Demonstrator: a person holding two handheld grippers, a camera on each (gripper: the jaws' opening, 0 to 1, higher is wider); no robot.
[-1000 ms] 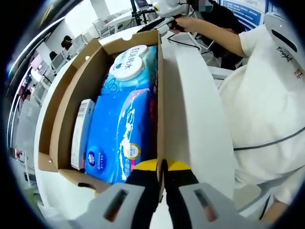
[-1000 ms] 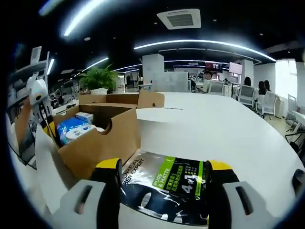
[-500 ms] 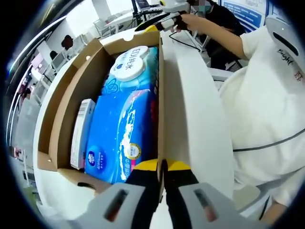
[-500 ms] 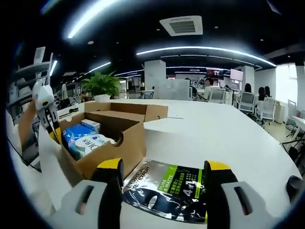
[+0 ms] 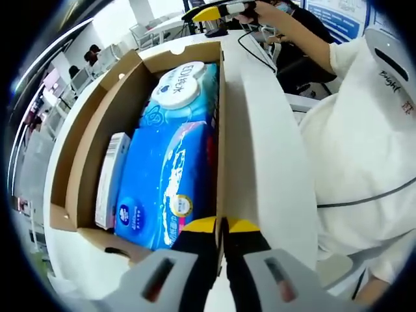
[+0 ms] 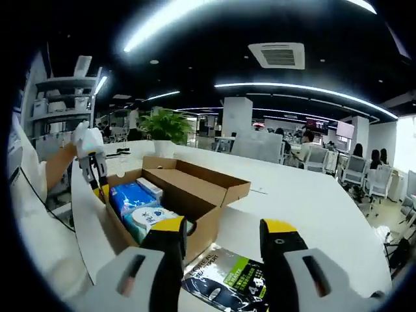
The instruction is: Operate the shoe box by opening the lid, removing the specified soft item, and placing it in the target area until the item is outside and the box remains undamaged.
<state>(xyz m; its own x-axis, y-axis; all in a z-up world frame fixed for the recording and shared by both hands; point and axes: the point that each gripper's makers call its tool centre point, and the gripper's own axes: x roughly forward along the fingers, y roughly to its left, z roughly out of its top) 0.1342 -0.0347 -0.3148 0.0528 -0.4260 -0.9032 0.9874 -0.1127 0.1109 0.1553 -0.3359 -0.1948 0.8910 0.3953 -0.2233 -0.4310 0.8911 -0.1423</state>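
Observation:
The open cardboard shoe box (image 5: pixel 91 136) lies on a white table. Inside it are a blue tissue pack (image 5: pixel 162 182), a teal wipes pack with a white lid (image 5: pixel 179 91) and a slim white carton (image 5: pixel 110 179). My left gripper (image 5: pixel 221 225) is shut on the box's near side wall. In the right gripper view the box (image 6: pixel 205 221) stands ahead on the left, with the left gripper (image 6: pixel 97 181) pinching its far wall. My right gripper (image 6: pixel 224 237) hangs open above a black and green pouch (image 6: pixel 227 276) that lies on the table beside the box. A hand holds the right gripper (image 5: pixel 211 12) beyond the box's far end.
A person in a white shirt (image 5: pixel 364 136) stands close along the table's edge (image 5: pixel 266 149). The box's lid flap (image 6: pixel 195 182) lies folded out. Bare white tabletop (image 6: pixel 312 214) stretches to the right of the box. A potted plant (image 6: pixel 166 127) and office desks stand farther back.
My right gripper has risen and drawn back from the pouch, which stays flat on the table, and its jaws stand a little closer together. The left gripper keeps its hold on the box wall.

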